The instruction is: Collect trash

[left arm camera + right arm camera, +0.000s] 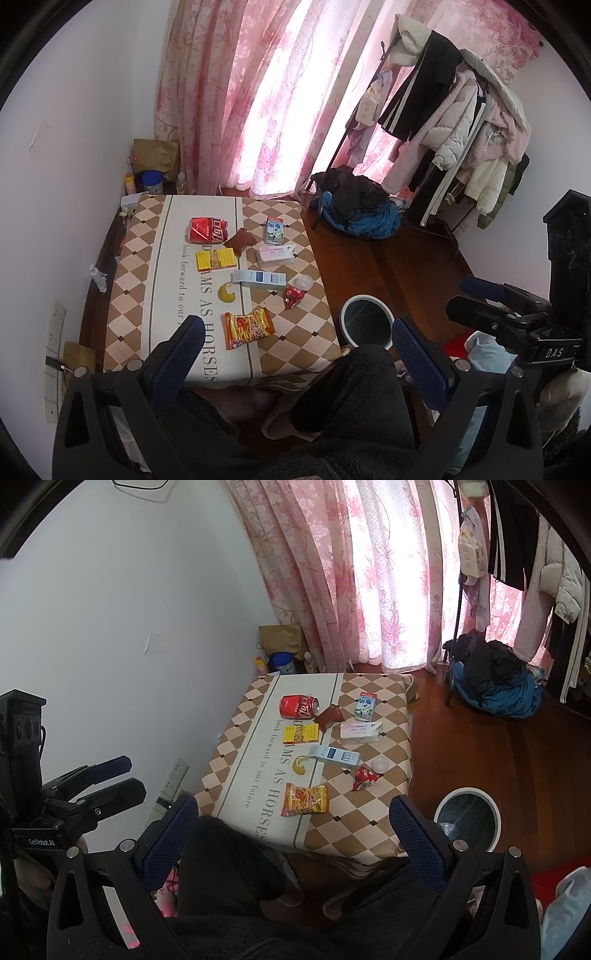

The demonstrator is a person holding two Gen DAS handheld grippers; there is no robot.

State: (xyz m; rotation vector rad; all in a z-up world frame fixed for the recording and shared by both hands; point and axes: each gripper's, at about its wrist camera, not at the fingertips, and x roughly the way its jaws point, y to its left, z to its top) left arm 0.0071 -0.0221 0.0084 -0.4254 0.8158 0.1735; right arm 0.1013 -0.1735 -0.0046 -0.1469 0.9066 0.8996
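Note:
Trash lies scattered on a low table (162, 258) with a checkered cloth: a red can (207, 229), a milk carton (274, 229), a yellow box (216, 258), a blue-white box (260, 277), a banana peel (227, 291), a red wrapper (293, 296) and an orange snack bag (248, 328). A white-rimmed bin (366, 320) stands on the floor right of the table. My left gripper (303, 350) hovers open and empty at the table's near edge. My right gripper (295, 834) is also open and empty, with the snack bag (306, 799) just ahead and the bin (467, 819) to its right.
A person's dark-clad legs and slippers sit below both grippers. A pile of dark and blue clothes (354, 210) lies on the wooden floor beyond the bin. A loaded coat rack (454, 122) stands at the right. Bottles and a paper bag (155, 158) fill the far corner.

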